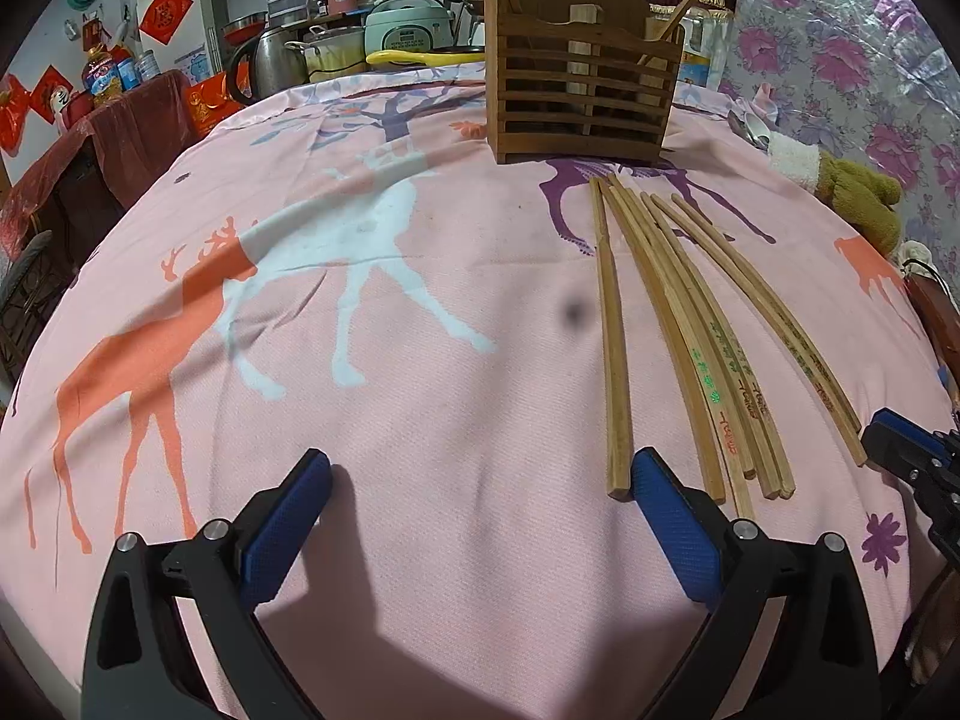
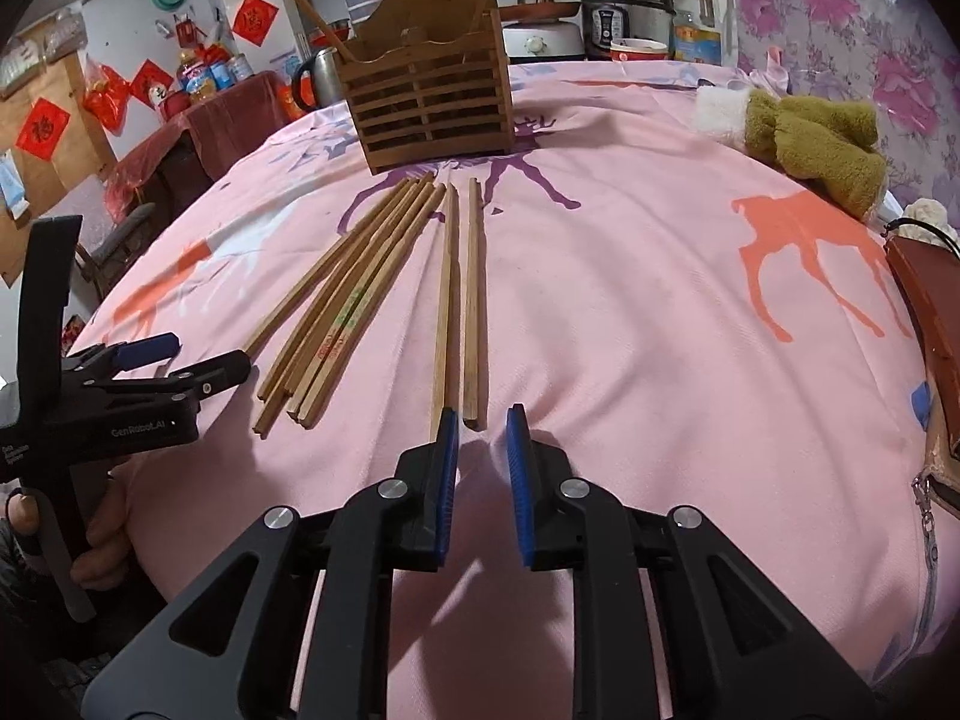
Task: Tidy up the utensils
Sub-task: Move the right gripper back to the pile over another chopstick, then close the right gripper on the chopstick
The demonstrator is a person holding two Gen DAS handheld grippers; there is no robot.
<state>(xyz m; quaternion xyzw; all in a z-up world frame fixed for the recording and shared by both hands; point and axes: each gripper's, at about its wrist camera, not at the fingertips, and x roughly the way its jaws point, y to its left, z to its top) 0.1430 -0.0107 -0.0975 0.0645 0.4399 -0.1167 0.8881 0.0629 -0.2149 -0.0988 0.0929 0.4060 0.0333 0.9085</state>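
Observation:
Several wooden chopsticks (image 1: 690,324) lie side by side on the pink deer-print cloth (image 1: 390,360), pointing at a slatted wooden utensil holder (image 1: 585,90) that has two chopsticks standing in it. My left gripper (image 1: 480,468) is wide open and empty, low over the cloth, its right finger just short of the leftmost chopstick's near end. In the right wrist view the chopsticks (image 2: 360,294) and holder (image 2: 429,105) show too. My right gripper (image 2: 482,420) is partly open and empty, its tips at the near end of the rightmost chopstick (image 2: 473,300). The left gripper (image 2: 180,360) shows at left.
A green and white plush item (image 2: 804,132) lies at the right on the cloth. A brown leather bag (image 2: 930,330) sits at the far right edge. Behind the table are a kettle (image 1: 276,60), rice cookers (image 1: 408,18) and bottles.

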